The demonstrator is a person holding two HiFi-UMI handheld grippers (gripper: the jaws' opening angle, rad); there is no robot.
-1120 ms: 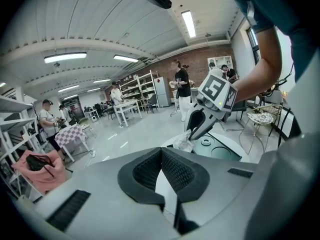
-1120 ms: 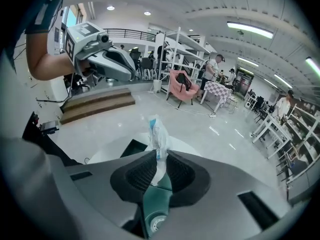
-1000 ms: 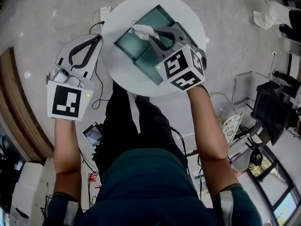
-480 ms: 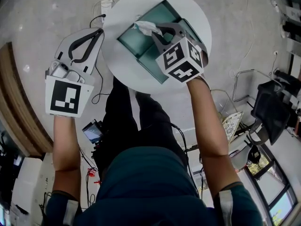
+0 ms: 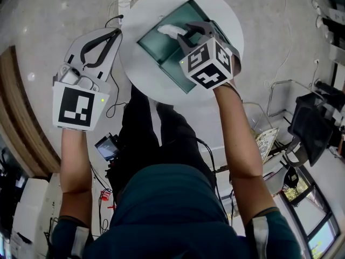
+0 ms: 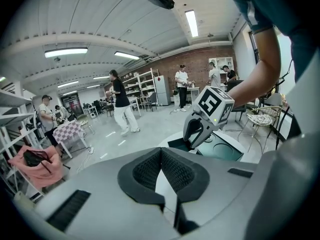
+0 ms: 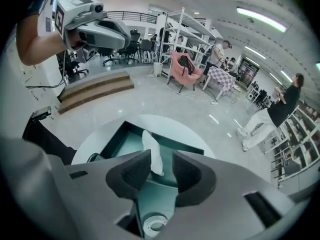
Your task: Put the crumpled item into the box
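A crumpled white tissue (image 5: 171, 30) hangs over the far part of the open teal box (image 5: 161, 50), which lies on a small round white table (image 5: 141, 82). My right gripper (image 5: 186, 32) hovers over the box. Its jaws are opening, and the tissue (image 7: 152, 153) stands between the spread pads (image 7: 134, 173), brushing the left one without being pinched. The box (image 7: 120, 143) lies directly beneath. My left gripper (image 5: 114, 34) is off the table's left edge, shut and holding nothing. In the left gripper view its tips (image 6: 161, 151) meet, and the right gripper (image 6: 199, 133) shows over the table.
Black cables (image 5: 110, 115) trail on the floor left of the table. A wooden step (image 5: 21, 123) curves along the far left. A chair and other gear (image 5: 310, 123) stand to the right. Several people move about farther off in the room (image 6: 120, 104).
The right gripper has moved slightly forward over the box and its jaws have spread. The tissue, earlier pinched at the box's far edge, now sits loose between them. The left gripper barely shifted.
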